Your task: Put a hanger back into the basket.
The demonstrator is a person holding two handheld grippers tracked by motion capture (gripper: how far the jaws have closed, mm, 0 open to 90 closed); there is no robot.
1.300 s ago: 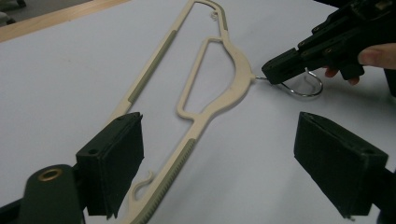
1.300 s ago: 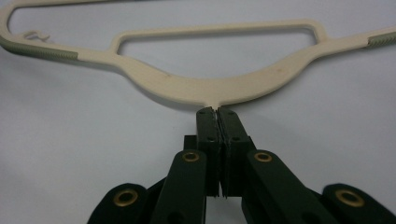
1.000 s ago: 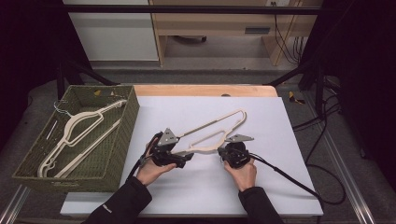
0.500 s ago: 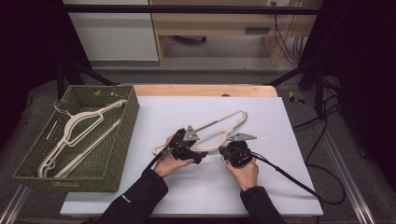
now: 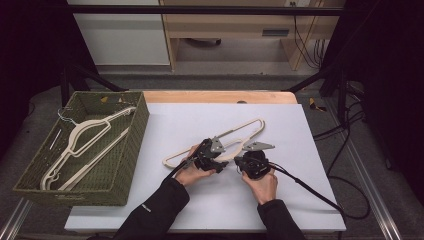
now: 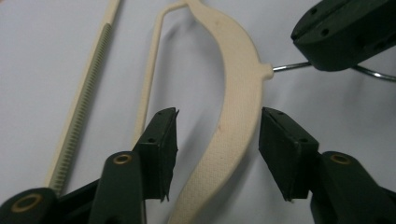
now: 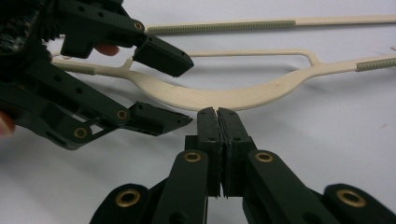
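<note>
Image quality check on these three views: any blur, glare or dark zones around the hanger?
High view: table evenly lit, surroundings fall to black, hanger sharp. Left gripper view: left tool pads soft, hanger arm fairly crisp, slight glint on the wire hook. Right gripper view: right tool and near jaws blurred, soft shadows under the hanger.

A white counter (image 5: 310, 150) stands on a grey floor (image 5: 225, 82) in a dim room. Behind it are a white cabinet (image 5: 120, 37) and a wooden bench (image 5: 235, 25), with black cables (image 5: 350, 125) at right.
</note>
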